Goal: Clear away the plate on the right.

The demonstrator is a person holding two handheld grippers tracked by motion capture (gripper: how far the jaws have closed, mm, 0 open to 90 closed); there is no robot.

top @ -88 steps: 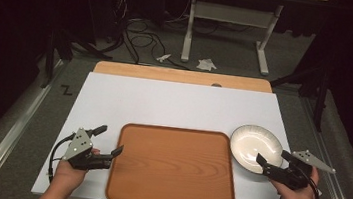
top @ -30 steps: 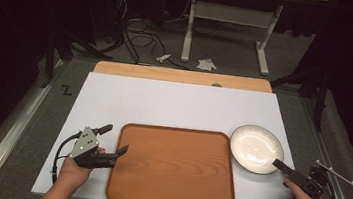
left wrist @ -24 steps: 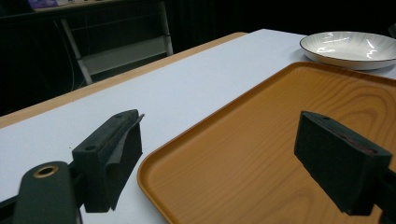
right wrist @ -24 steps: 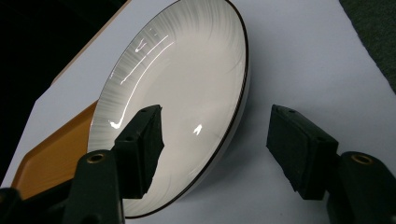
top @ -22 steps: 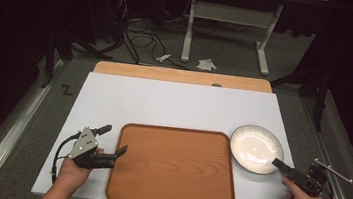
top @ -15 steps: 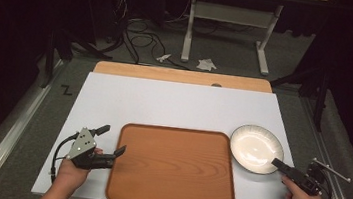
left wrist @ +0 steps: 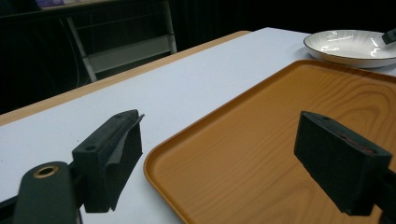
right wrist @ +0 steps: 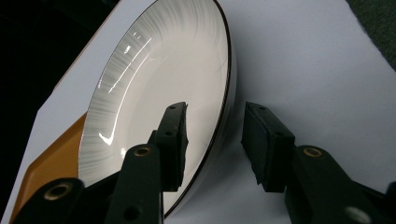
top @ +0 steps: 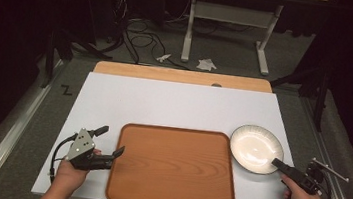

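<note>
Here the right gripper (right wrist: pixel 212 140) is parted, one of its fingers (right wrist: pixel 173 140) over the white plate (top: pixel 256 149), the other outside, straddling its near rim untouched. Plate sits right of the wooden tray (top: pixel 173 165) on the worktop (top: pixel 174 104). Left gripper (left wrist: pixel 224 163) gapes wide, empty, at the tray's left edge.

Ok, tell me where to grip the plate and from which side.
Grip the plate at its near-right rim, coming low from the right gripper. The rim flares up off the table there, and the open jaws already straddle it, one inside, one outside.
</note>
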